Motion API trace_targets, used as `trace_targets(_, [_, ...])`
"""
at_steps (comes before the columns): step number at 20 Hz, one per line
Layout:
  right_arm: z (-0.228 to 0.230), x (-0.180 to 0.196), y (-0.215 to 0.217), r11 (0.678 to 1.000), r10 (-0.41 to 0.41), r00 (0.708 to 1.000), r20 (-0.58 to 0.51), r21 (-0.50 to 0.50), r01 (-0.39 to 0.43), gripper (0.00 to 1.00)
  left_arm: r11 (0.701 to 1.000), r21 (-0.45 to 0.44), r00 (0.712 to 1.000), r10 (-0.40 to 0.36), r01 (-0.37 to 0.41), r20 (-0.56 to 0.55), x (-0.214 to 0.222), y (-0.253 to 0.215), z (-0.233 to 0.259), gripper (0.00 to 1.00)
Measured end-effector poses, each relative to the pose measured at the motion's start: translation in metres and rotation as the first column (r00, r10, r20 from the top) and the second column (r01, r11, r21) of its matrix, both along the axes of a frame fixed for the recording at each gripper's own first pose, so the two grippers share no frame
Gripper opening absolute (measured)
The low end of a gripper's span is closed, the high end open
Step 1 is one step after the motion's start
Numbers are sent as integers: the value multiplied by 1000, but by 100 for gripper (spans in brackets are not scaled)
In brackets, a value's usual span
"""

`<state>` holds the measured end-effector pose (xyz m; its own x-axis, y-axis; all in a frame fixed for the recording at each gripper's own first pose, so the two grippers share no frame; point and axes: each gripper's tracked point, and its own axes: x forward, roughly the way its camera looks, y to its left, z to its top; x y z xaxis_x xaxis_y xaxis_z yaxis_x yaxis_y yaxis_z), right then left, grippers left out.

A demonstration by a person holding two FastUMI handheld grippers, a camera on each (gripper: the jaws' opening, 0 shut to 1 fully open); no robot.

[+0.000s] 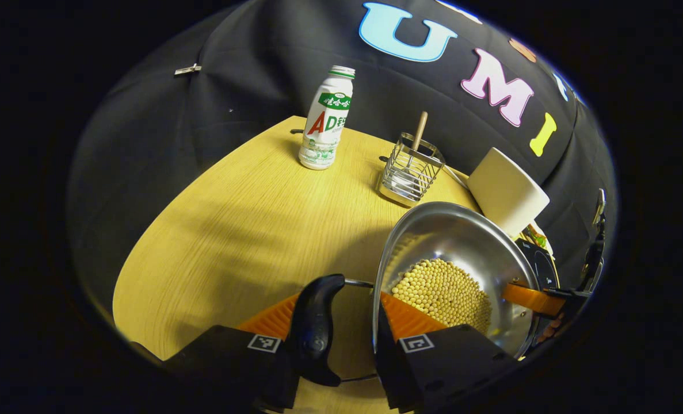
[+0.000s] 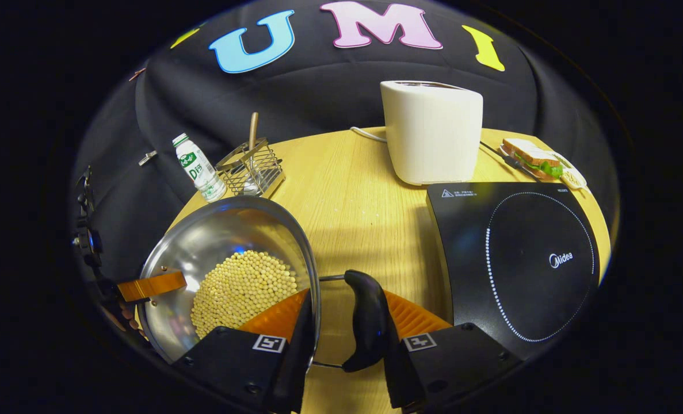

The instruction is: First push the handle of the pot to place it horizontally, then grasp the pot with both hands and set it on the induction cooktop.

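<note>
A steel pot (image 1: 462, 241) holding yellow soybeans (image 1: 442, 290) stands on the wooden table, with a black loop handle (image 1: 313, 328) on each side. My left gripper (image 1: 338, 305) spans one handle and the rim, one finger outside the handle and the other inside the pot wall. On the opposite side my right gripper (image 2: 347, 299) holds the other handle (image 2: 369, 322) and rim of the pot (image 2: 214, 236) the same way. The black induction cooktop (image 2: 519, 259) lies to the right of the pot in the right gripper view, apart from it.
A white toaster (image 2: 433, 132) stands behind the cooktop, with a sandwich on a plate (image 2: 534, 155) beside it. A drink bottle (image 1: 327, 118) and a wire holder with a wooden stick (image 1: 413, 169) stand at the table's far edge. Bare tabletop (image 2: 364, 213) separates pot and cooktop.
</note>
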<state>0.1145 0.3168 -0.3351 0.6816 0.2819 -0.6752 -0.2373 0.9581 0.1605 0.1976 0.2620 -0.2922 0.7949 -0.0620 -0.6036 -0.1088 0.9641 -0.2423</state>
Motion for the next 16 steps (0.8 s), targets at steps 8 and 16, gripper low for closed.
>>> trace_targets(8, [38,5,-12,1000,20,999,41,23,-21,59,1000,22,999,21,-22,50,-8,-16,40,60])
trace_targets(16, [74,24,-73,999,2,997,78,34,-5,59,1000,27,996,0,-2,87,3,-81,71,60])
